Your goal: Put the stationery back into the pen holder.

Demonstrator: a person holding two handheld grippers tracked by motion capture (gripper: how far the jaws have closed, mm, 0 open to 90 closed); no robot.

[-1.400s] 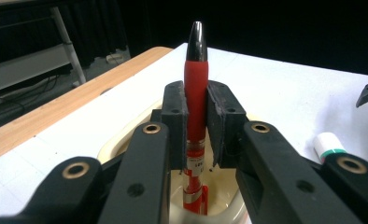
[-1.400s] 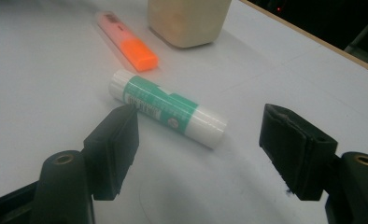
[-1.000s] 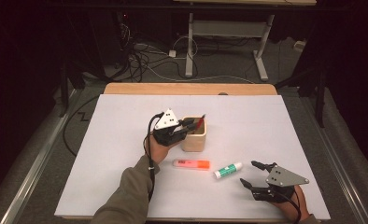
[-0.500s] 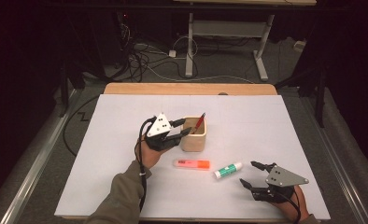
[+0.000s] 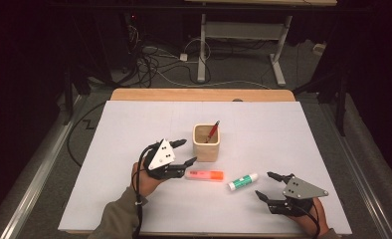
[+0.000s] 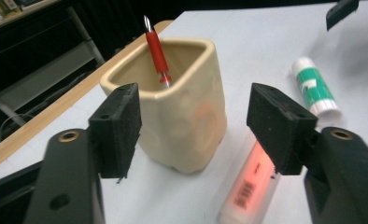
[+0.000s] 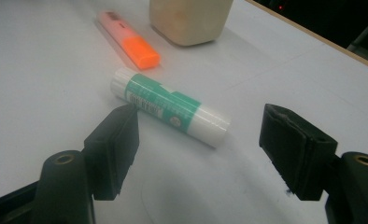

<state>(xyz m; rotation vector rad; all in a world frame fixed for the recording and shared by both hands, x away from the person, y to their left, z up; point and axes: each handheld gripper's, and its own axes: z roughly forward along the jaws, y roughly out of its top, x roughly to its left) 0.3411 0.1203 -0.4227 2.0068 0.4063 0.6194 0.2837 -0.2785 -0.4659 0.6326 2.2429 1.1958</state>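
A cream ceramic cup (image 5: 206, 143) (image 6: 173, 116) stands mid-table with a red pen (image 5: 213, 131) (image 6: 156, 53) leaning inside it. In front of the cup lies an orange highlighter (image 5: 204, 175) (image 6: 250, 186) (image 7: 128, 39), and to its right a white and green glue stick (image 5: 243, 181) (image 6: 315, 86) (image 7: 170, 105). My left gripper (image 5: 184, 152) (image 6: 196, 128) is open just left of the cup, its jaws empty, with the highlighter's end under one of them. My right gripper (image 5: 267, 185) (image 7: 201, 149) is open and empty near the front right edge, pointing at the glue stick.
White paper (image 5: 283, 129) covers the table, with a wooden edge (image 5: 199, 94) at the far side. Beyond it lie cables (image 5: 154, 59) on the floor and a white desk frame (image 5: 239, 37). Dark floor flanks both sides.
My left gripper has let go of the red pen, now in the cup, and has drawn back left and toward the person. The right gripper has stayed put.
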